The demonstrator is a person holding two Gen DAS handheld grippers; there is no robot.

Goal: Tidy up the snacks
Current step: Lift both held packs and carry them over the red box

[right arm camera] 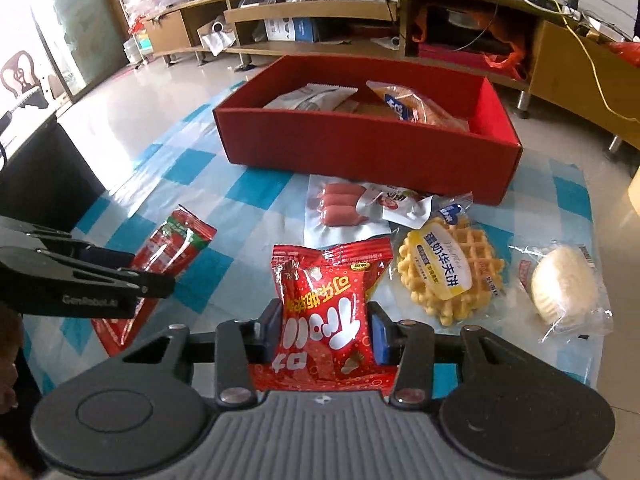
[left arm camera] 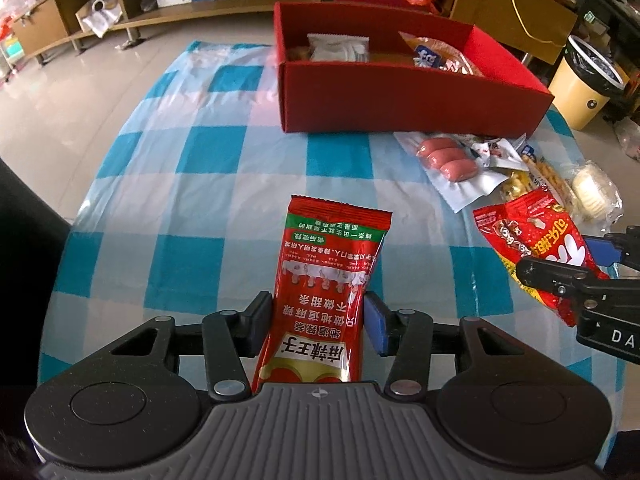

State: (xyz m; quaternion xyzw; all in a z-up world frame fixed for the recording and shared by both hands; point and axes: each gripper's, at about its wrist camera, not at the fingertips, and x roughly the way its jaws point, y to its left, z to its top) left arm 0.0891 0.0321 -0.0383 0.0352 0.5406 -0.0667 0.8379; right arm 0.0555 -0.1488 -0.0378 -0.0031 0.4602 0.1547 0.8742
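My left gripper (left arm camera: 318, 320) is shut on a long red spicy-strip packet (left arm camera: 328, 272), which also shows in the right wrist view (right arm camera: 172, 248). My right gripper (right arm camera: 326, 332) is shut on a red puffed snack bag (right arm camera: 328, 308), seen from the left wrist view (left arm camera: 536, 240). A red box (left arm camera: 400, 96) stands at the far side of the checkered cloth; in the right wrist view (right arm camera: 360, 148) it holds a white packet (right arm camera: 312, 96) and an orange-wrapped bread (right arm camera: 416, 110).
Between the box and the grippers lie a sausage pack (right arm camera: 340, 204), a waffle in wrap (right arm camera: 452, 268), a pale round cake in wrap (right arm camera: 564, 288) and a small white sachet (right arm camera: 400, 208). A blue-white checkered cloth (left arm camera: 208, 168) covers the table. A yellow bin (left arm camera: 588, 84) stands right.
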